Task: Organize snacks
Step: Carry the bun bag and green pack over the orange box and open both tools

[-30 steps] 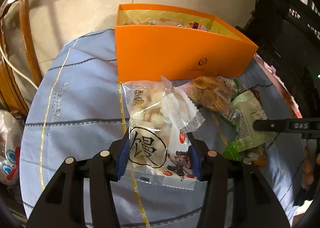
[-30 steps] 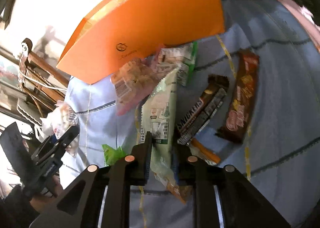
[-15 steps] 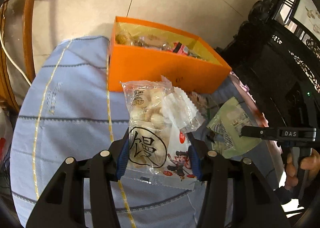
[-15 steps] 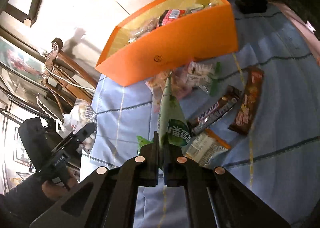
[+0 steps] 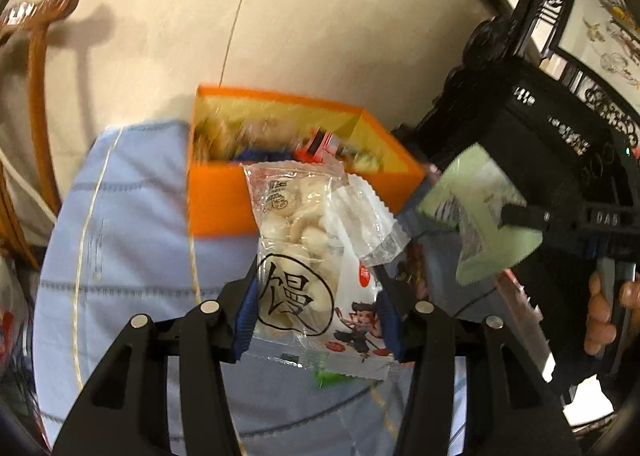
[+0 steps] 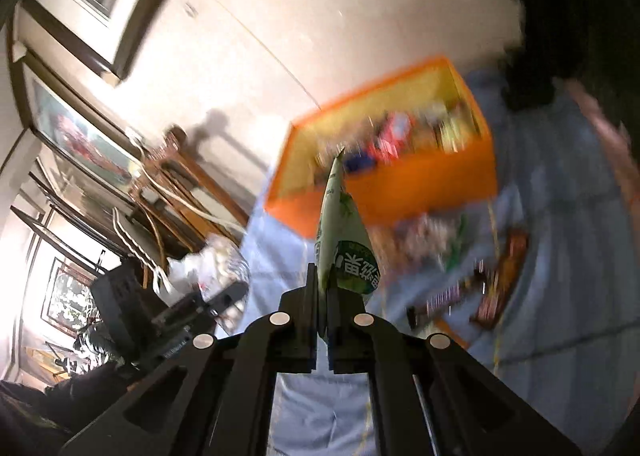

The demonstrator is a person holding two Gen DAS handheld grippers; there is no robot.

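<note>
The left gripper (image 5: 316, 312) squeezes a clear snack bag (image 5: 312, 256). The right gripper (image 6: 322, 296) is pinched tight on a green packet (image 6: 340, 240) — both up in the air near the orange box (image 5: 224, 196).

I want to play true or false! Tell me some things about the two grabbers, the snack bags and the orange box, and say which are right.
1. The left gripper holds a clear bag of white round snacks. True.
2. The right gripper is empty. False: it pinches a pale green snack packet.
3. The orange cardboard box already has snacks inside. True.
4. The box sits on bare wood. False: it sits on a light blue cloth.
5. Chocolate bars lie on the cloth. True.
</note>
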